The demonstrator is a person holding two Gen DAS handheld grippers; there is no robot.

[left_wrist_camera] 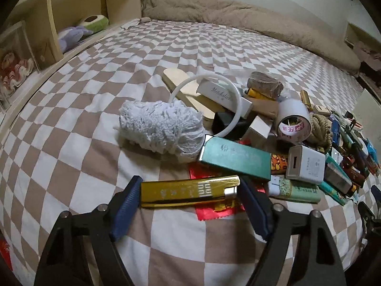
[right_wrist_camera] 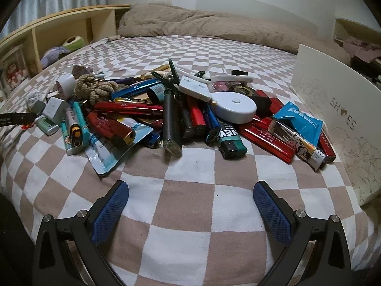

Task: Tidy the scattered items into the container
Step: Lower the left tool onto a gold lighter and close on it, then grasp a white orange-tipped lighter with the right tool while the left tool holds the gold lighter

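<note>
Step in hand: we judge it to be the pick of the gold lighter [left_wrist_camera: 189, 191] at the near left edge of the pile, to be carried to the white shoe box [right_wrist_camera: 333, 109].
Left gripper [left_wrist_camera: 188, 194]: our jaws straddle the lighter end to end, the blue pads at or almost at its two short ends; we cannot tell whether they press yet, so we do not call it gripped.
Grip advice: we should close squarely on both ends, keep the pads level with the lighter's body, and feel it firm before lifting, since a long smooth bar held by its ends can pivot or slip.
Watch for: the red wrapper [left_wrist_camera: 214, 211] lies under the lighter's right end and the teal box [left_wrist_camera: 234, 159] sits just behind; we lift straight up so neither drags along.
Left pose: our gripper tips steeply down at the checkered bed sheet [left_wrist_camera: 83, 119], low over it.
Right gripper [right_wrist_camera: 190, 205]: our jaws stand wide apart and hold nothing, over bare sheet just short of the pile.
Container: the shoe box stands at the right of the pile, its wall near the blue packet [right_wrist_camera: 298, 121].
Remaining: nearly all items lie scattered on the bed.
</note>
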